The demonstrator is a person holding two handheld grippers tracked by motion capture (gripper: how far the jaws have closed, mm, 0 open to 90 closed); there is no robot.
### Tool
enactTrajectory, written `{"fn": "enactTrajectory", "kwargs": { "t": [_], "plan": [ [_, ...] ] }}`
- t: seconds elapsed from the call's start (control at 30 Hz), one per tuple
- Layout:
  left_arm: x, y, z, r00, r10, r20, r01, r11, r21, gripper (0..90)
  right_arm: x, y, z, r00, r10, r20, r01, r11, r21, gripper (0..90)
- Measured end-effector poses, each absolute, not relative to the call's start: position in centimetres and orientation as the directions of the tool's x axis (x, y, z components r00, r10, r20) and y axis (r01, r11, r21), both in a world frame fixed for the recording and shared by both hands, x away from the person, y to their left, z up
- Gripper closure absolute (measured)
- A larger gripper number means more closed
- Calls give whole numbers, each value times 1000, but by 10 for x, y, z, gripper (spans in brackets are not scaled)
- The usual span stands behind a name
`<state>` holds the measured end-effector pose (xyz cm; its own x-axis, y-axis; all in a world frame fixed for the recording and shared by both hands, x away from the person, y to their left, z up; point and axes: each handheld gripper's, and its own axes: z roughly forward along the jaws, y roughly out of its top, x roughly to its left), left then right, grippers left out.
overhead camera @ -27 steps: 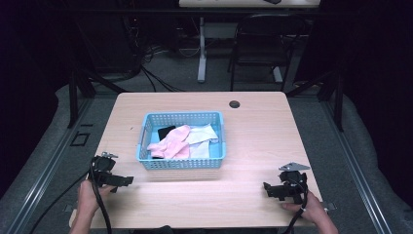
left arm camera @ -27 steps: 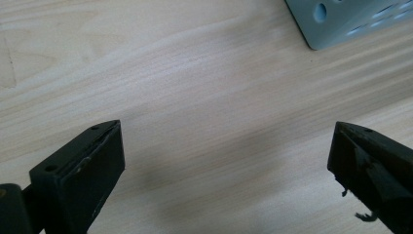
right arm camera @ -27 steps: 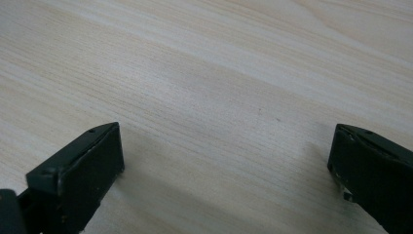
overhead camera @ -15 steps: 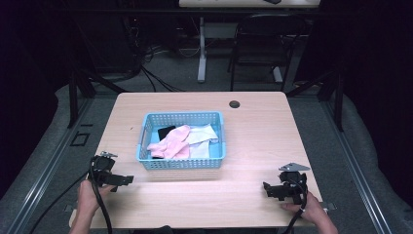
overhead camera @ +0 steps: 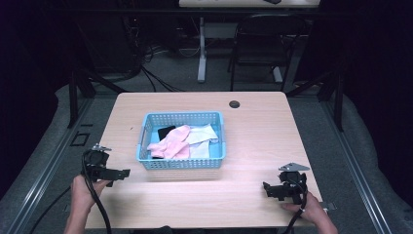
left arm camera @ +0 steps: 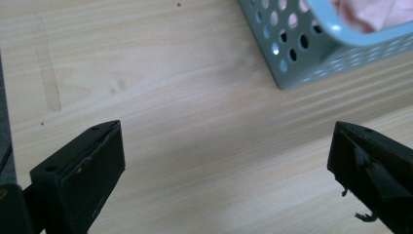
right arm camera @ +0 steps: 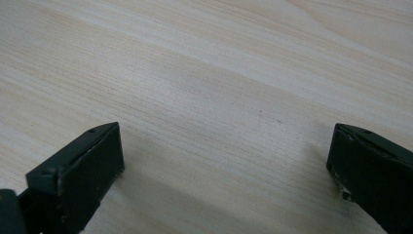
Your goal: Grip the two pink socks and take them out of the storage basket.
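Note:
A light blue perforated basket (overhead camera: 183, 161) stands mid-table holding a pink cloth (overhead camera: 171, 144), a white cloth (overhead camera: 202, 135) and something black (overhead camera: 164, 131). My left gripper (overhead camera: 124, 172) rests low at the table's left front, its tips pointing toward the basket, jaws open over bare wood. In the left gripper view the open gripper (left arm camera: 226, 161) faces the basket's corner (left arm camera: 302, 58) at upper right. My right gripper (overhead camera: 269, 189) sits at the right front, open, nothing between its jaws. The right gripper view has the gripper (right arm camera: 226, 161) over plain wood.
The wooden table (overhead camera: 253, 131) has a dark round grommet (overhead camera: 234, 104) near its far edge. Beyond it stand a chair (overhead camera: 258, 44) and a desk leg (overhead camera: 201, 53) amid floor cables. Black cables trail from both grippers off the front edge.

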<state>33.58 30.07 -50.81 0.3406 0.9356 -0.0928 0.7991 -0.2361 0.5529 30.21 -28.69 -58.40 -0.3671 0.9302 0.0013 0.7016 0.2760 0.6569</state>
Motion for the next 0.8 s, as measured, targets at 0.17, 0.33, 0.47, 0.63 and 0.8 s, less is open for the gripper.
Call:
{"fn": "enactTrajectory", "kwargs": {
  "t": [0.17,0.33,0.47,0.63,0.8],
  "plan": [
    [337,296,-492,365,927,-83,776,-254,578,4,302,-287,-584,-367,930,1,700,275,659,0],
    [338,291,-479,385,919,-82,755,-263,601,4,302,-287,-584,-367,930,2,700,275,659,0],
    [341,285,-467,413,907,-87,738,-277,615,3,302,-287,-584,-367,930,1,700,275,659,0],
    [355,267,-441,470,879,-78,705,-321,633,5,302,-287,-584,-367,930,1,701,275,658,0],
    [369,246,-428,522,850,-67,679,-367,635,2,302,-287,-584,-367,930,2,701,275,658,0]
  ]
}}
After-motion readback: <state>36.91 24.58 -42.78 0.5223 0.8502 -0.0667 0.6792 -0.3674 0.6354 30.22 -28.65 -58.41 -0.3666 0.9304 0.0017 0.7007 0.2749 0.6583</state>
